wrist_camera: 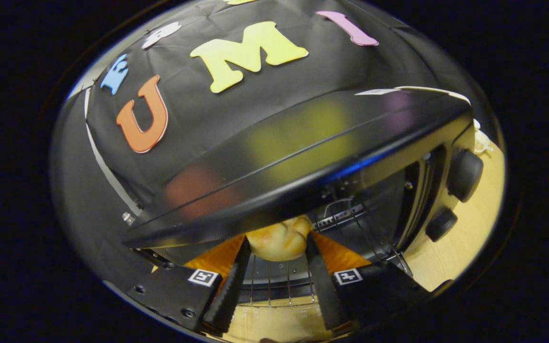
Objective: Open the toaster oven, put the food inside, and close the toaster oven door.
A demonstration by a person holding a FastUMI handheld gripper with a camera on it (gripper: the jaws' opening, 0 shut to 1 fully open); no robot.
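The gripper [277,243] has both fingers clamped on the bun [279,240], left and right sides squeezed, holding it over the wire rack [274,286] inside the open toaster oven [303,162]. Knobs [462,174] sit further right, with the wooden table [465,228] beyond.

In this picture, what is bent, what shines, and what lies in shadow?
Gripper view: fisheye bends and tilts the toaster oven; its glossy top mirrors blurred colours from the wall; the cavity is dim, its wire rack catching light; the bun between the gripper fingertips is well lit.
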